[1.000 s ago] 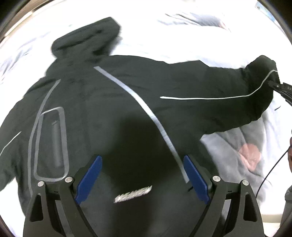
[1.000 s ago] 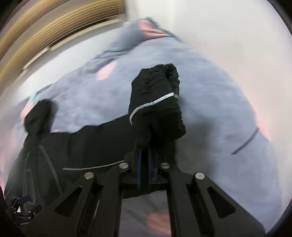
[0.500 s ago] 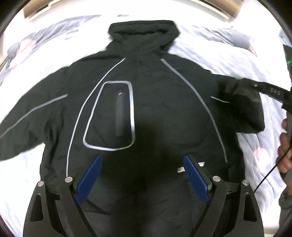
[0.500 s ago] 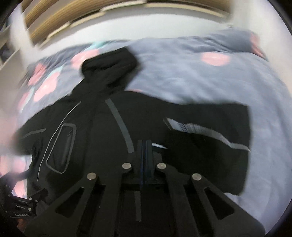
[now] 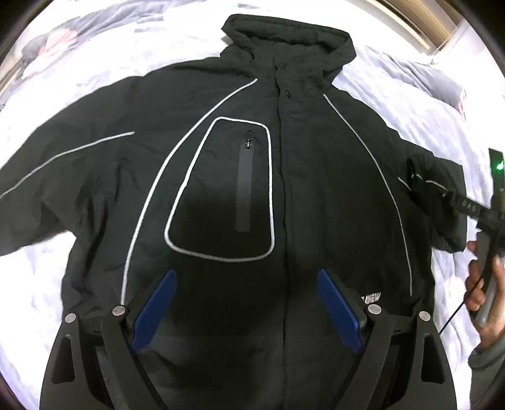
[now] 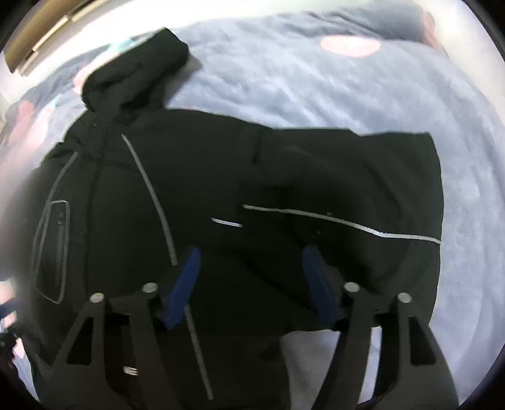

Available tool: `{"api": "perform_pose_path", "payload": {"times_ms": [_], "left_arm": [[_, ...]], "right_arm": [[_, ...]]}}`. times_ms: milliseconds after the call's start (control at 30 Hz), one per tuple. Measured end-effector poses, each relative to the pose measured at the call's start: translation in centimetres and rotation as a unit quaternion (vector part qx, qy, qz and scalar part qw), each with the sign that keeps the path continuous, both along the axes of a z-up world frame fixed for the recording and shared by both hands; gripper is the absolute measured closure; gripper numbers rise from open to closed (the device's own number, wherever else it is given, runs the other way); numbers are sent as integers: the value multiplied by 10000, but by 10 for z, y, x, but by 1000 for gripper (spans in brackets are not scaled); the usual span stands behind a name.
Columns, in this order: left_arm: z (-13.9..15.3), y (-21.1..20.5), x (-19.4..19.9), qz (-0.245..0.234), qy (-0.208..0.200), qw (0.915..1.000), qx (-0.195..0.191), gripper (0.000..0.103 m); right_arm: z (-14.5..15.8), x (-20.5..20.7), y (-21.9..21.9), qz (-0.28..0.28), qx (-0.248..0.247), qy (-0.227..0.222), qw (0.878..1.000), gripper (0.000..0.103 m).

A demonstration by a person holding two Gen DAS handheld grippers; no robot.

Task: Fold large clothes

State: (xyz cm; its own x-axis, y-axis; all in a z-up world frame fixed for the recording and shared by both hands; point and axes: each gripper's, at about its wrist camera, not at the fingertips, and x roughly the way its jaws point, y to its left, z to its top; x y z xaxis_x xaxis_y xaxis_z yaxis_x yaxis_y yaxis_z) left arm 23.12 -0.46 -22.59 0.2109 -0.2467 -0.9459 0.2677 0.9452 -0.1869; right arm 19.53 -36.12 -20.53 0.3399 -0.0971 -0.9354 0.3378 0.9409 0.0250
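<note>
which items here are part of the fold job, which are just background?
Job:
- black jacket, lying front-up
- its sleeve, folded across near the right gripper
- left gripper, open above the hem

Background:
- grey quilt with pink spots
- wooden frame at the bed's edge

A bedroom in a home: a soft grey-blue quilt printed with pink blotches covers a bed and fills most of both wrist views, rumpled into folds toward its far edge. A black hooded jacket lies spread face-up across the bedding. Beyond the bed, a strip of light wooden trim runs along a pale wall, the only furnishing visible past the covers.
</note>
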Motion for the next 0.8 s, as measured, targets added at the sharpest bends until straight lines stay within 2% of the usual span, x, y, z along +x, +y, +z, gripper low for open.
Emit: {"api": "perform_pose_path", "payload": {"times_ms": [133,200,267,300,333,433,533,667,800], "left_arm": [[-2,-5,7,-35,25,10000,-6,12],[0,-4,9,-51,-19,10000,-7,12],[-1,0,9,-31,-38,10000,3,12],[-2,2,9,-15,-30,10000,-1,12],[-3,5,9,16,-11,10000,-13,12],[-7,13,9,119,50,9999,-69,12],[-10,19,9,187,80,9997,-95,12],[-8,26,8,251,26,9996,-160,12],[-3,34,9,323,-68,9993,-169,12]], "right_arm": [[-35,18,-4,-157,-800,381,9959,27],[-55,22,-16,-415,-774,608,9943,28],[-62,24,-23,-544,-601,576,9950,42],[-60,25,-23,-522,-429,541,9962,58],[-56,25,-21,-502,-394,510,9967,67],[-33,25,-7,-346,-455,249,9981,75],[-3,23,8,-275,-208,-97,9994,75],[38,33,47,97,314,-594,9977,75],[54,52,96,657,542,-730,9937,76]]}}
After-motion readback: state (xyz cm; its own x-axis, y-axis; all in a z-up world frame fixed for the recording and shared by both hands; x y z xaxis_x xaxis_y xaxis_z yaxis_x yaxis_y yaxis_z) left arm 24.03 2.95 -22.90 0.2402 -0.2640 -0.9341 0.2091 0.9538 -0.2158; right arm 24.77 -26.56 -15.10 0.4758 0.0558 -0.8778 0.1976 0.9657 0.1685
